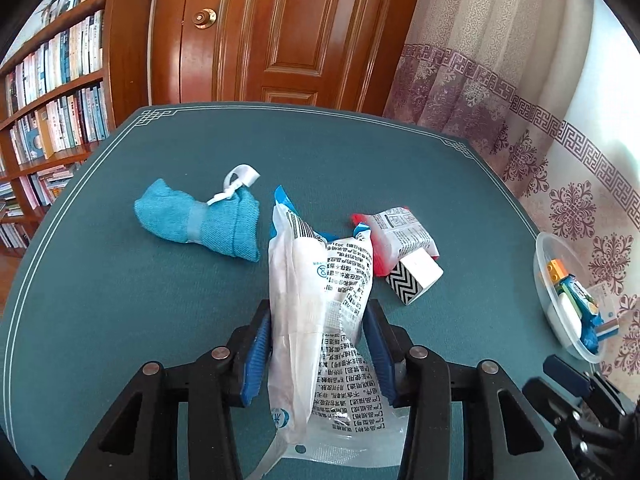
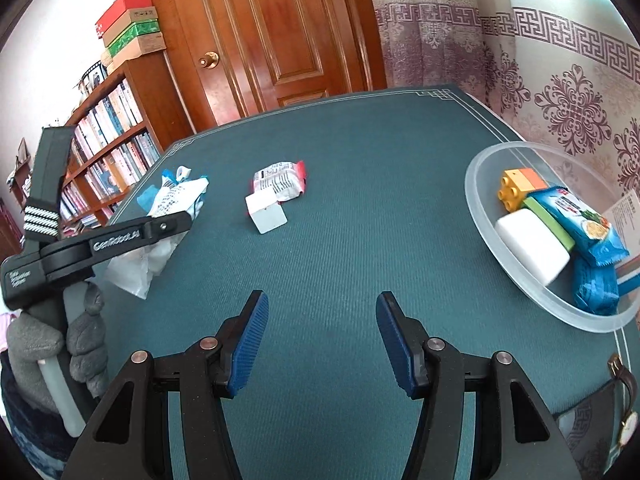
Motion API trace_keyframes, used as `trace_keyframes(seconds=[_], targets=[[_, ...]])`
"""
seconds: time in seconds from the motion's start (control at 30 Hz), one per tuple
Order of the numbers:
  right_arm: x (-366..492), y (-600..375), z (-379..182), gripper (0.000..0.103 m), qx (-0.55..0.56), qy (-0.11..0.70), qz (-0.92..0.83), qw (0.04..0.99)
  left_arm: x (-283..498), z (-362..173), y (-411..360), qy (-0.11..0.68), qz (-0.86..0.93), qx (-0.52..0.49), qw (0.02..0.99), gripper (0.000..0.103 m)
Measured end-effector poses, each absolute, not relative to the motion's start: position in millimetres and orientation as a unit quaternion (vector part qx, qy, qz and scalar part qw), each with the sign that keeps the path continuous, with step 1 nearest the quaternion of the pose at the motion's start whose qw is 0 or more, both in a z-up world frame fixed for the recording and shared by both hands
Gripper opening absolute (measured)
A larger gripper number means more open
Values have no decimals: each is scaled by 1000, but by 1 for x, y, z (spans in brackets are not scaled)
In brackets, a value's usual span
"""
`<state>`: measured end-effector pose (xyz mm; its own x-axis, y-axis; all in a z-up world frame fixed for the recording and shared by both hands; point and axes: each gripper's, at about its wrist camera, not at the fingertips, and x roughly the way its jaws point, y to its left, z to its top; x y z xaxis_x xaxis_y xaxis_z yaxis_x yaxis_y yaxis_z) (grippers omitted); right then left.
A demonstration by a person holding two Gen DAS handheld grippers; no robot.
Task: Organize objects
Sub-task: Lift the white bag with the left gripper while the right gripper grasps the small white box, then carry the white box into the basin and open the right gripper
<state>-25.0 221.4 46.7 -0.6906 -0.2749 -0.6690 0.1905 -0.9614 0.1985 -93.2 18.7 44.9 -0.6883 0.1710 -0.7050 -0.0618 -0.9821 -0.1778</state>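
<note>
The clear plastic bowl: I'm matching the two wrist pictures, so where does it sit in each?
Left wrist view: clear plastic bowl at the far right edge, partly cut off.
Right wrist view: bowl at right, larger, holding a yellow and orange brick.
Shared landmark: the wooden door behind the table.

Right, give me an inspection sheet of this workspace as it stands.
Surface: teal table mat.
Job's things: white plastic packet; clear bowl holding snack packs, toy brick and soap; blue cloth roll, red-white packet and zigzag box loose on the mat.
Clutter: wristwatch at the mat's edge.
Grippers: left hand-held gripper shut on the packet; right hand-held gripper open, empty.
Cables: nothing seen.
Surroundings: wooden door, bookshelf, curtain.
</note>
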Motion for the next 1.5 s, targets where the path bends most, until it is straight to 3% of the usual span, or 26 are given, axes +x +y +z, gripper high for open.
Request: trace_keyframes(seconds=[0.73, 0.9, 0.97, 1.5], targets=[[-131, 139, 25, 57, 383, 0, -908, 167, -79, 30, -15, -95, 918, -384, 19, 48], [-140, 132, 19, 45, 393, 7, -904, 169, -79, 27, -16, -98, 917, -387, 17, 48], [-141, 133, 19, 34, 393, 10, -903, 172, -79, 27, -16, -98, 917, -387, 17, 48], [-106, 175, 29, 31, 376, -43, -914, 145, -74, 28, -3, -81, 920, -382, 37, 48]])
